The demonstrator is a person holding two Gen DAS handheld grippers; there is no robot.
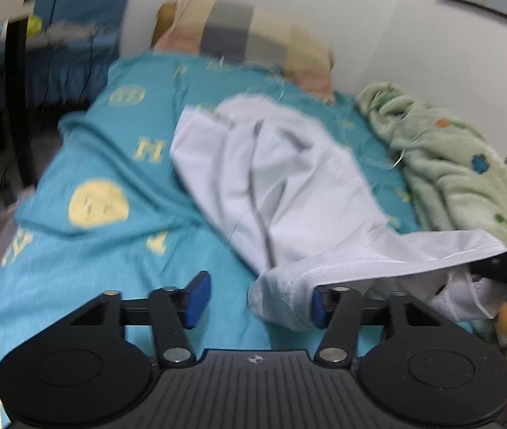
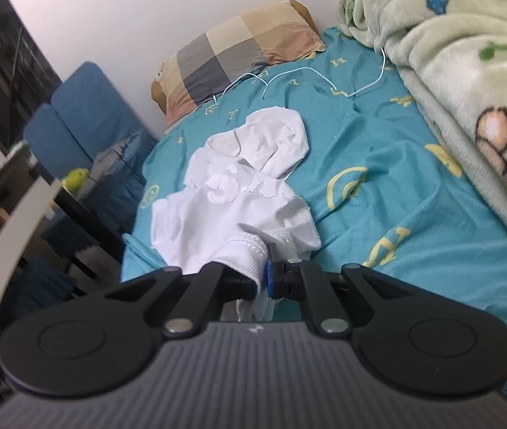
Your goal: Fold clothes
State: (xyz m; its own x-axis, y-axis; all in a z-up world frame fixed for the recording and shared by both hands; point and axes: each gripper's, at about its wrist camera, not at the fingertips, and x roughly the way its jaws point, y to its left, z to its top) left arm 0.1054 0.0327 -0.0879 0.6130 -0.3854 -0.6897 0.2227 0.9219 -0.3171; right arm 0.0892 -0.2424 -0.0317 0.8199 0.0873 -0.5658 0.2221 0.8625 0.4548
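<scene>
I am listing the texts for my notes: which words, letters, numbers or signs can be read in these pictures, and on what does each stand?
"H": yellow letter, repeated on the teal bedsheet.
Blue letters on the green blanket: cut off and blurred, not readable.
White print on the white garment: peeled, not readable.

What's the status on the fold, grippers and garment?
Right gripper shut on the white garment's ribbed hem. Left gripper open, hem bunched against one pad, not pinched. Garment crumpled on the teal bedsheet. Green blanket alongside, clear of it.
</scene>
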